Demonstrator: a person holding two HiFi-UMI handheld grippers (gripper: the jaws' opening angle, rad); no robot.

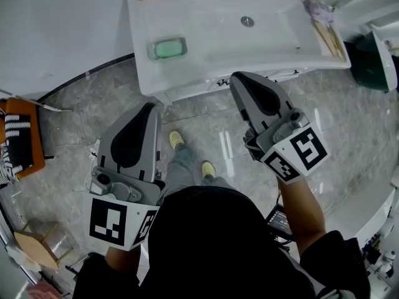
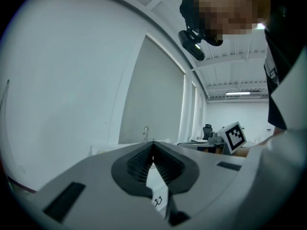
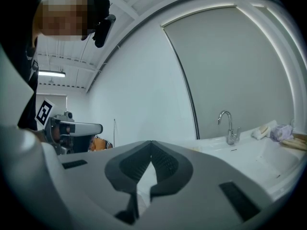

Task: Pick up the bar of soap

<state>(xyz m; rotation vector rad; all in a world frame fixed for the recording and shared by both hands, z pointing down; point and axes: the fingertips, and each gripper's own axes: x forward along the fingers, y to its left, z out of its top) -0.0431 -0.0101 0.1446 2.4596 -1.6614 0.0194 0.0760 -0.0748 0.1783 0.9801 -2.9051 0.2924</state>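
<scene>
Left tool (image 1: 151, 107) out over the grey floor (image 1: 100, 98), jaws shut tip to tip, nothing between them. Further up, green bar of soap (image 1: 168, 48) lying in a clear dish (image 1: 150, 51) on the front left corner of the white washbasin (image 1: 206, 30) (untouched by either tool). Right tool (image 1: 235, 77) closed likewise and empty, tips by the basin's front edge, tap (image 3: 225, 126) beyond.

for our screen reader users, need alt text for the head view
A person holds a left hand-held gripper and a right hand-held gripper, both shut and empty, before a white sink. A green bar of soap sits in a dish at its near left corner.
</scene>
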